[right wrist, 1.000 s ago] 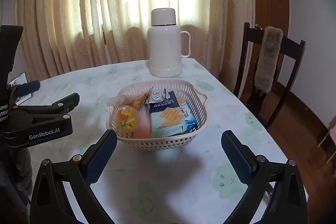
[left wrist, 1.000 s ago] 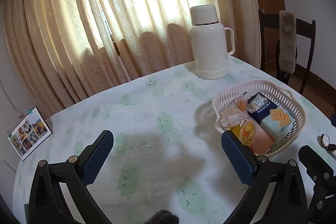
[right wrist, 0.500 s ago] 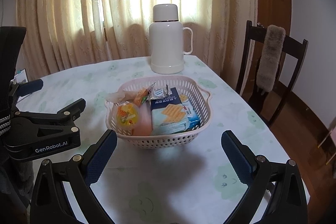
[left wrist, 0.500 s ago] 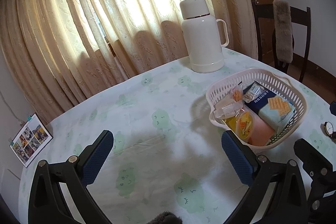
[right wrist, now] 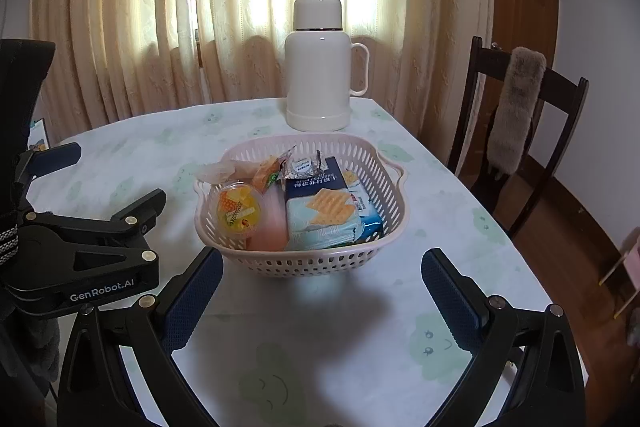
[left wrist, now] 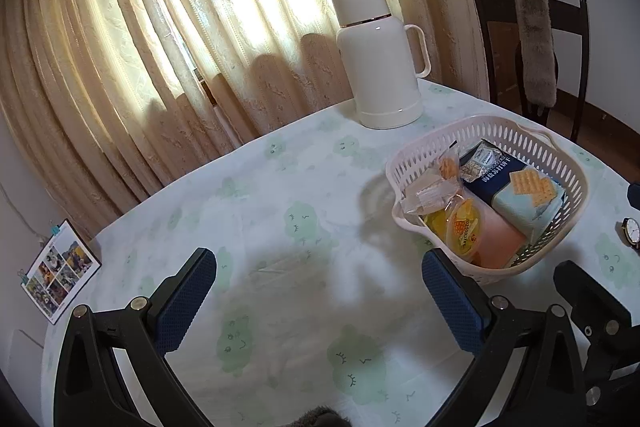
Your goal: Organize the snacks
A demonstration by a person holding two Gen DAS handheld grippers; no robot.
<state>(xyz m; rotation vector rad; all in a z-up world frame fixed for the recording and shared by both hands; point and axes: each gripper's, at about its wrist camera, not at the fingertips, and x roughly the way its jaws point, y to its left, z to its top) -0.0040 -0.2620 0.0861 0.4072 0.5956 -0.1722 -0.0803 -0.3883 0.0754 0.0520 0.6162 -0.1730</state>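
Note:
A pale slotted basket (right wrist: 384, 235) stands on the table, also in the left wrist view (left wrist: 568, 163). It holds a blue cracker pack (right wrist: 324, 215), a yellow jelly cup (right wrist: 238, 207), a pink pack (right wrist: 272, 227) and small wrapped sweets (right wrist: 302, 165). My right gripper (right wrist: 322, 301) is open and empty, just in front of the basket. My left gripper (left wrist: 320, 301) is open and empty over bare tablecloth, left of the basket; its body shows in the right wrist view (right wrist: 80, 255).
A white thermos jug (right wrist: 320, 67) stands behind the basket. A dark wooden chair (right wrist: 524, 123) with a furry cover is at the right. A photo card (left wrist: 58, 273) leans at the far left. A wristwatch (left wrist: 632, 231) lies right of the basket. Curtains hang behind the table.
Both grippers have risen or drawn back slightly; the basket sits a little higher and farther in both views. The jaws stay open and the snacks have not moved.

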